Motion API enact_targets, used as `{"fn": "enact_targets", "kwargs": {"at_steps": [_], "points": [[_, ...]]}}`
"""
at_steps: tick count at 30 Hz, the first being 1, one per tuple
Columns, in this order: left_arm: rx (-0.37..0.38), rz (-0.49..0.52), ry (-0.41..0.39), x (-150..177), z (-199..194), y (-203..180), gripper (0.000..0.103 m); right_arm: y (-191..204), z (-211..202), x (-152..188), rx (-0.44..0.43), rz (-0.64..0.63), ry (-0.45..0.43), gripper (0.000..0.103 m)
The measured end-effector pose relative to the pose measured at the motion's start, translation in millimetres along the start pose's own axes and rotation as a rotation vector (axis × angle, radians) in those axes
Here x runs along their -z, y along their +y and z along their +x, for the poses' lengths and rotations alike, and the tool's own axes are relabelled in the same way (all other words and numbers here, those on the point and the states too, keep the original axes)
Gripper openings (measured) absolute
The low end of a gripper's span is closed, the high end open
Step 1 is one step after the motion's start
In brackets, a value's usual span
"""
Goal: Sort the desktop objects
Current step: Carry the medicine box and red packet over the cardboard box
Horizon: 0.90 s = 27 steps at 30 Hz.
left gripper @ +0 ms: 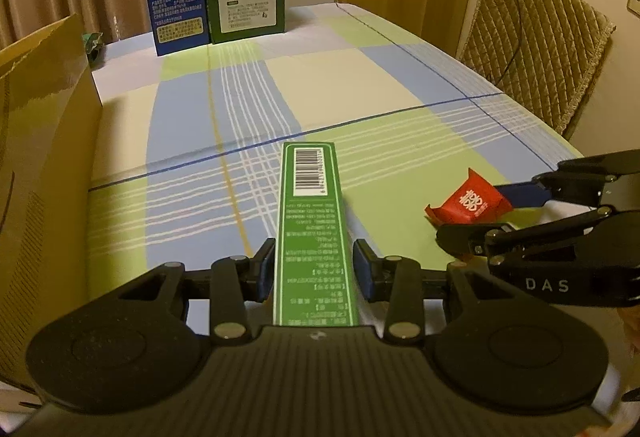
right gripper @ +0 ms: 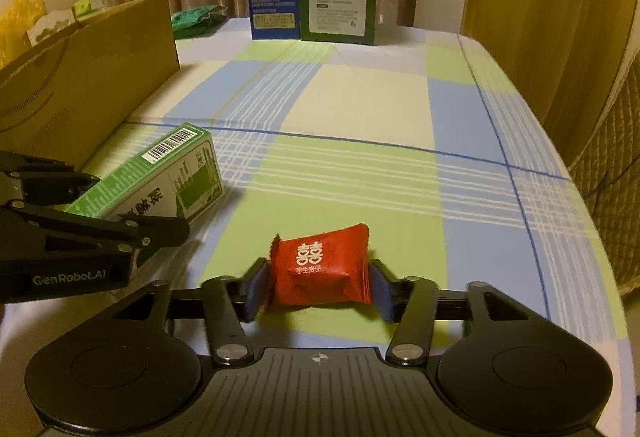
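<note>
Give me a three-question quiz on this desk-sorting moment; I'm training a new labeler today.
1. True or false: the left tongs straddle the green box.
2. What sits between the right tongs?
A. blue carton
B. red candy packet
C. paper bag
3. Fill in: the cardboard box stands on the ___ side of the table.

Key: 1 true; 2 B; 3 left.
</note>
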State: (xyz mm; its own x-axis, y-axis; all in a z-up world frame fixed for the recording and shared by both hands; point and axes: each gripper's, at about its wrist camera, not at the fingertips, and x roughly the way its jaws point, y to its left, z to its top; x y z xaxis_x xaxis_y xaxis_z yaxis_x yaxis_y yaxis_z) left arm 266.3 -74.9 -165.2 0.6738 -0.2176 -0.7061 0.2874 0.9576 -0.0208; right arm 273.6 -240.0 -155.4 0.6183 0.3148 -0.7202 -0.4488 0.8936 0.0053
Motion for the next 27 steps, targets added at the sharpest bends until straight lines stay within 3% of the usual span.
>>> {"fn": "enact_targets", "kwargs": {"at_steps": [6, 10, 12, 14, 21, 23, 27], "points": [[-0.001, 0.005, -0.013, -3.0, 0.5, 1.6, 0.035, 10.7, 3.9, 1.1, 0.028, -0.074, -0.008, 0.061], [0.01, -0.002, -0.01, -3.9, 2.5, 2.0, 0.035, 6.9, 5.4, 0.4, 0.021, -0.031, 0.0, 0.06], [0.014, 0.0, -0.008, -4.7, 3.0, 0.8, 0.035, 7.2, 5.3, -0.4, 0.019, -0.029, 0.001, 0.057], [0.015, 0.002, -0.006, -4.9, 3.8, 0.1, 0.035, 9.2, 4.7, -0.8, 0.016, -0.04, -0.004, 0.047], [0.012, 0.017, 0.008, -3.8, 7.4, -1.2, 0.034, 9.9, 4.8, -2.8, 0.01, -0.032, -0.003, 0.043], [0.007, 0.023, 0.008, -3.7, 7.7, -1.5, 0.025, 9.1, 4.2, -3.3, 0.008, -0.025, -0.005, 0.042], [0.015, 0.024, 0.01, -3.5, 7.3, -2.4, 0.025, 9.0, 3.4, -3.6, 0.006, -0.018, -0.008, 0.04]]}}
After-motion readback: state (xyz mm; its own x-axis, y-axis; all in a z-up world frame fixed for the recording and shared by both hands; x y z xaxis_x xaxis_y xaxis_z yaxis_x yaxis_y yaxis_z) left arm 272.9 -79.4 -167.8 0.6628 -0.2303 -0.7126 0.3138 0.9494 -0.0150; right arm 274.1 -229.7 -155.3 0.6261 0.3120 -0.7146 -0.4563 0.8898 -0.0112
